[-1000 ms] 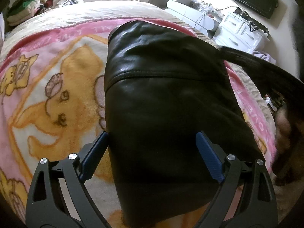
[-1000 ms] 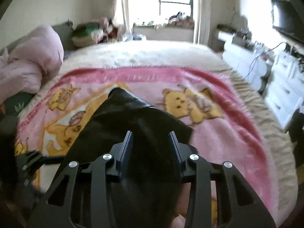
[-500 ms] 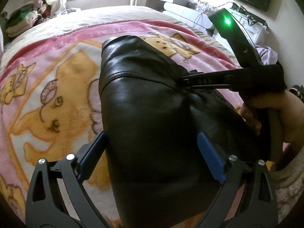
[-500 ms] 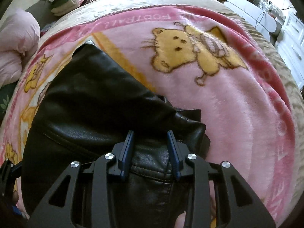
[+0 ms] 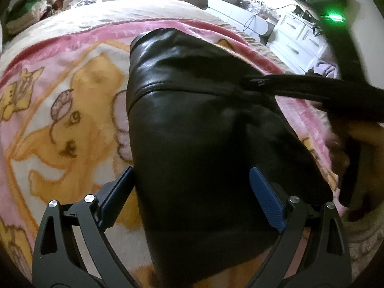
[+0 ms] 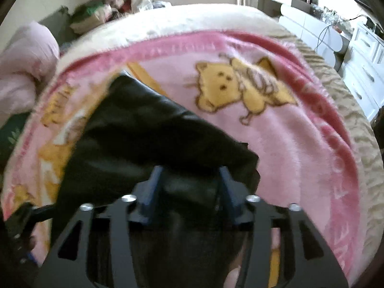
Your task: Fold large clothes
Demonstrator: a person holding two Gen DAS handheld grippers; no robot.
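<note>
The black leather garment (image 5: 204, 129) lies folded on the pink cartoon blanket (image 5: 60, 120), as it did a second ago. The left gripper (image 5: 192, 187) has not moved: its blue fingers (image 5: 266, 199) stand spread wide, one at each side of the garment's near end, not pressing it. The right gripper (image 6: 190, 184), a second ago pinching the garment's right edge, is now opening its jaws, the leather still between them. Half a second ago it sat lower over the garment.
</note>
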